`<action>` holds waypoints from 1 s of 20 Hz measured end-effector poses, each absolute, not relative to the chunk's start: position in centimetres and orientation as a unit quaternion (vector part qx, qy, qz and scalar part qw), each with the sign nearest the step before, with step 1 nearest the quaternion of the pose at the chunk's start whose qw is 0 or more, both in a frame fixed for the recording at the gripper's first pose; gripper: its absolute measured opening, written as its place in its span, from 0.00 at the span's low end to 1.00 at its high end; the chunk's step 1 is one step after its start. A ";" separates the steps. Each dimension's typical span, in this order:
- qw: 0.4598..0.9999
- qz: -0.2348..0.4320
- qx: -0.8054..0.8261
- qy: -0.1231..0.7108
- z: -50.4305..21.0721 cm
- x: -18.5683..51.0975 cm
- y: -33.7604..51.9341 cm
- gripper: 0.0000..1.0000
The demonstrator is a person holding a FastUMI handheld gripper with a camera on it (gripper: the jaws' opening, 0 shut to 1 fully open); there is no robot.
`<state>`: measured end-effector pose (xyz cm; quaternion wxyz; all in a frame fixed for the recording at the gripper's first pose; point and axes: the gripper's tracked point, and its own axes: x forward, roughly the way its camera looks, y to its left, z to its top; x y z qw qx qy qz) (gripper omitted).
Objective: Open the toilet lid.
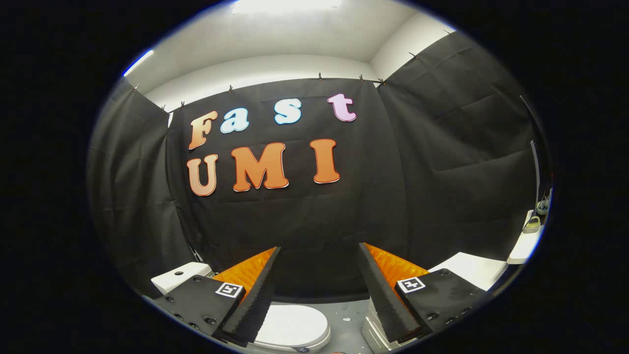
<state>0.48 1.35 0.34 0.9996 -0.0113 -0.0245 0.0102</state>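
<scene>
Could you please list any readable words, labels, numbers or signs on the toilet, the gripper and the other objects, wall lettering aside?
None can be read.
Gripper, open, above the closed toilet lid: each finger carries a square black-and-white marker, a pattern, not text.
Toilet lid front: small dark mark, too small to read.

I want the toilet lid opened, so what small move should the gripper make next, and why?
Probably lower the open gripper toward the toilet lid: the lid lies closed, low between the fingers, which hold nothing and point at the cloth wall above it.
</scene>
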 end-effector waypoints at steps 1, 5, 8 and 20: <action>1.000 0.011 -0.008 -0.021 -0.4 0.9 1.4 0.98; 1.000 0.015 0.010 0.002 -4.8 2.5 1.5 0.98; 0.999 0.009 0.039 0.036 -10.1 4.2 1.1 0.98; 0.961 -0.043 0.196 0.190 -33.2 8.5 -0.3 0.98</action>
